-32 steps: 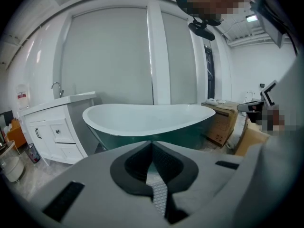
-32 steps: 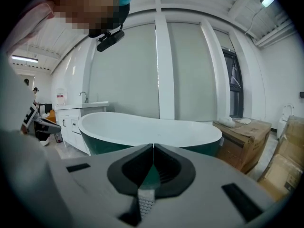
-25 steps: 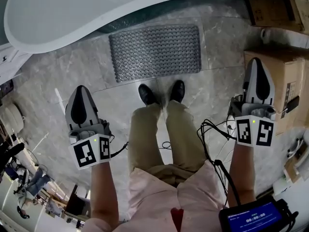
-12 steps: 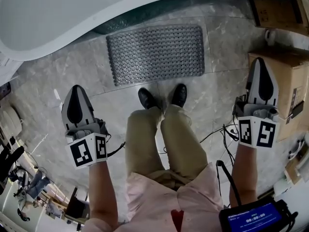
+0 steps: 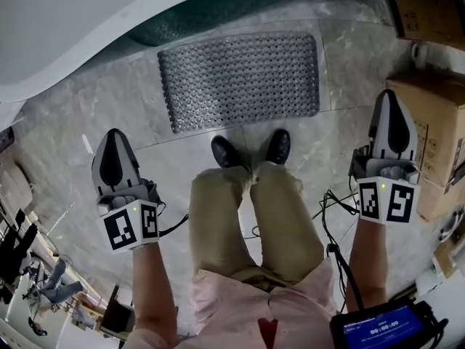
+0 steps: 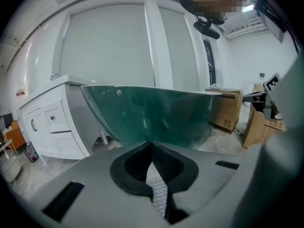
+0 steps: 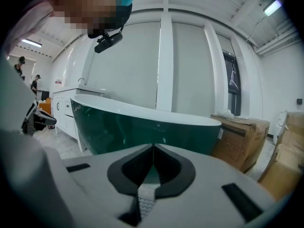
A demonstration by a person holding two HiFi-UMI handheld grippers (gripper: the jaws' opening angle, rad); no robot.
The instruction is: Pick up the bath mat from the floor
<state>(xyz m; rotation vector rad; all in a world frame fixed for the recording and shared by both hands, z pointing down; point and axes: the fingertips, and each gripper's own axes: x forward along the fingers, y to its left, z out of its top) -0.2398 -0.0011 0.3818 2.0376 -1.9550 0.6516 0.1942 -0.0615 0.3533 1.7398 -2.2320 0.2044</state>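
My left gripper [image 5: 114, 138]: jaws pressed together, nothing between them; lower left of the head view, over bare floor [image 5: 65, 122].
My right gripper [image 5: 391, 102]: jaws closed on nothing; right side, beside a cardboard box [image 5: 436, 115].
My shoes [image 5: 227, 151]: centre of the frame, toes just short of the mat's near edge.
Bath mat [image 5: 240, 78]: grey, studded, lying flat on the tiles, upper centre, well apart from both grippers.
Bathtub [image 5: 80, 27]: white rim, green outside, curving across the top just beyond the mat.
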